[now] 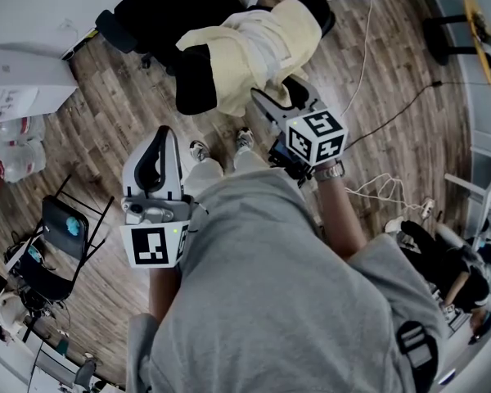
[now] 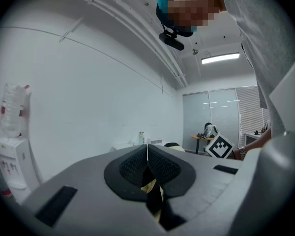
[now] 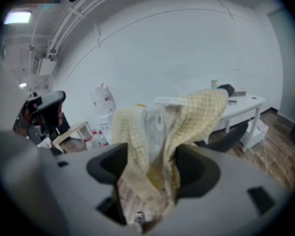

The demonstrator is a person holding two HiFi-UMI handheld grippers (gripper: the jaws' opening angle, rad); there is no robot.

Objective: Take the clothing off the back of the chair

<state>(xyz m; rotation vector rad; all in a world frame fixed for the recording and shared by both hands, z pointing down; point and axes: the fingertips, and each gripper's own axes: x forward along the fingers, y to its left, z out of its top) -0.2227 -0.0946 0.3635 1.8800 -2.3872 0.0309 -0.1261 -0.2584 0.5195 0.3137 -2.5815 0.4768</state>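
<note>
A pale yellow checked garment (image 1: 254,43) with a white lining hangs over the back of a black office chair (image 1: 159,6) right in front of me. My right gripper (image 1: 266,105) reaches into its lower edge. In the right gripper view the cloth (image 3: 187,112) runs down between the jaws of the right gripper (image 3: 150,168), which are shut on it. My left gripper (image 1: 159,137) is held to the left of the chair, apart from the garment. Its pads meet with nothing between them at the left gripper's tip (image 2: 147,149).
A white cabinet (image 1: 24,76) and water bottles (image 1: 12,158) stand at the left, with a black stand (image 1: 61,228) below them. Cables (image 1: 376,191) lie on the wooden floor at the right, near a seated person (image 1: 450,268). A white desk (image 3: 241,107) is behind the chair.
</note>
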